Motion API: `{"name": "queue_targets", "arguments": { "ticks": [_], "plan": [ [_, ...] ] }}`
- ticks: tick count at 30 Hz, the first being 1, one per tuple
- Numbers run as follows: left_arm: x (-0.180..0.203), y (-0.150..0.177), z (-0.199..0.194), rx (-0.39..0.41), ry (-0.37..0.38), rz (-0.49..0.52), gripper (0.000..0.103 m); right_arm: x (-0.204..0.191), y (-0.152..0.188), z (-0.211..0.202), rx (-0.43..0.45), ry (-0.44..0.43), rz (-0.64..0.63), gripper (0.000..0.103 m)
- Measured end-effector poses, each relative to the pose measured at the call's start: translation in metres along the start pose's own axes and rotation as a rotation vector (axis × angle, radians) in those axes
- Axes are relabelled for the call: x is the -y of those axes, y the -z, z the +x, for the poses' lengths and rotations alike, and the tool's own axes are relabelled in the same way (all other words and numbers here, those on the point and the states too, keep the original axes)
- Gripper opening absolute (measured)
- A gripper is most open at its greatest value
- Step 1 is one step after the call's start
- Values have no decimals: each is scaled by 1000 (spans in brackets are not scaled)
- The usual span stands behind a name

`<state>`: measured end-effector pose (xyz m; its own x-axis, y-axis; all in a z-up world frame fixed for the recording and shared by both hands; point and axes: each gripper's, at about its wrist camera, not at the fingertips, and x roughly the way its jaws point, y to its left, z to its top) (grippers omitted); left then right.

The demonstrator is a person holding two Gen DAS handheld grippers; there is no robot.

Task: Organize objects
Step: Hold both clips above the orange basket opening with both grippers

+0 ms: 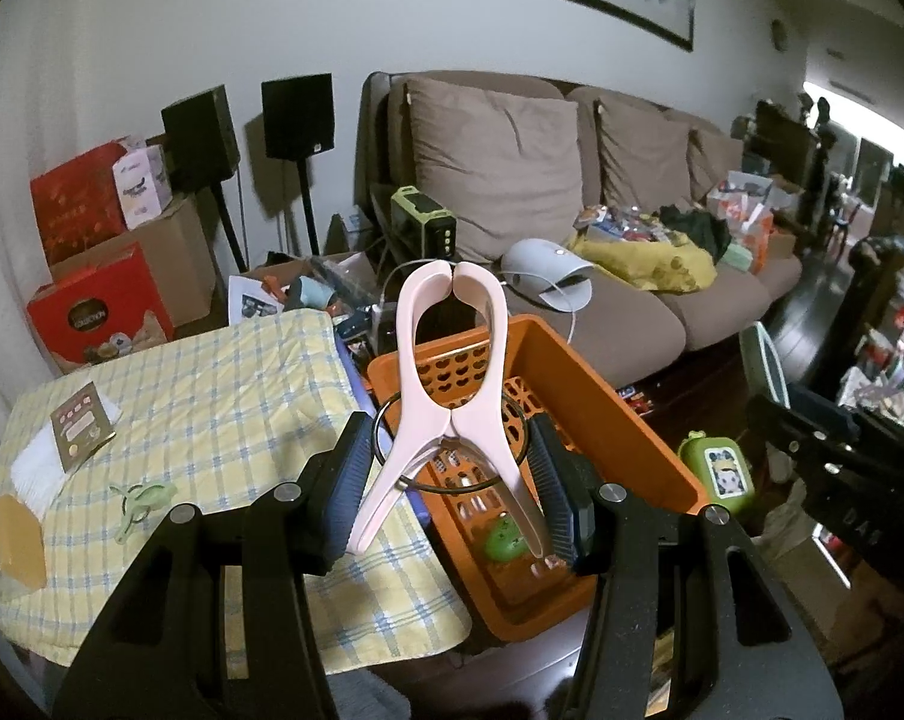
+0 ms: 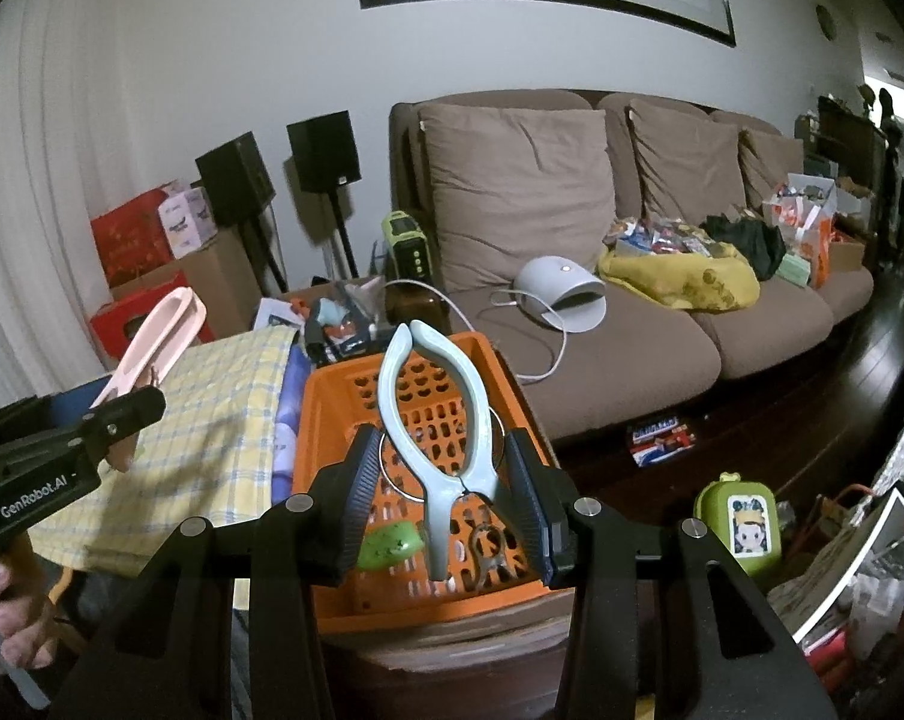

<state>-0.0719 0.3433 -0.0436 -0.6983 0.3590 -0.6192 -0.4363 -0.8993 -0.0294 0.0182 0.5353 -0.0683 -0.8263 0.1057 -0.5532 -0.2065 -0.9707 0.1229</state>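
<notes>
The left tongs (image 1: 454, 480) clench a pink clothes clip (image 1: 449, 384) and the right tongs (image 2: 446, 504) clench a pale blue clothes clip (image 2: 437, 420), both held upright above the orange basket (image 2: 326, 420) beside the yellow checked cloth (image 1: 212, 384).

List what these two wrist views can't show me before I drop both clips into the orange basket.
- Basket floor: left wrist view, largely hidden by pink clip and left gripper.
- Small brownish item: right wrist view, too dim to identify.
- Blue clip handles: right gripper pads cover the contact.

Basket (image 2: 326, 408) right of cloth (image 2: 224, 396), before sofa (image 2: 631, 360)
</notes>
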Motion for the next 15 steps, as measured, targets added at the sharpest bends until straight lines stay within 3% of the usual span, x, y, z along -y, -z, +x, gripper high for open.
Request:
{"name": "queue_targets", "arguments": {
  "ticks": [15],
  "plan": [
    [10, -6, -3, 18, 16, -4, 49, 26, -1, -5, 10, 36, 47, 43]
  ]
}}
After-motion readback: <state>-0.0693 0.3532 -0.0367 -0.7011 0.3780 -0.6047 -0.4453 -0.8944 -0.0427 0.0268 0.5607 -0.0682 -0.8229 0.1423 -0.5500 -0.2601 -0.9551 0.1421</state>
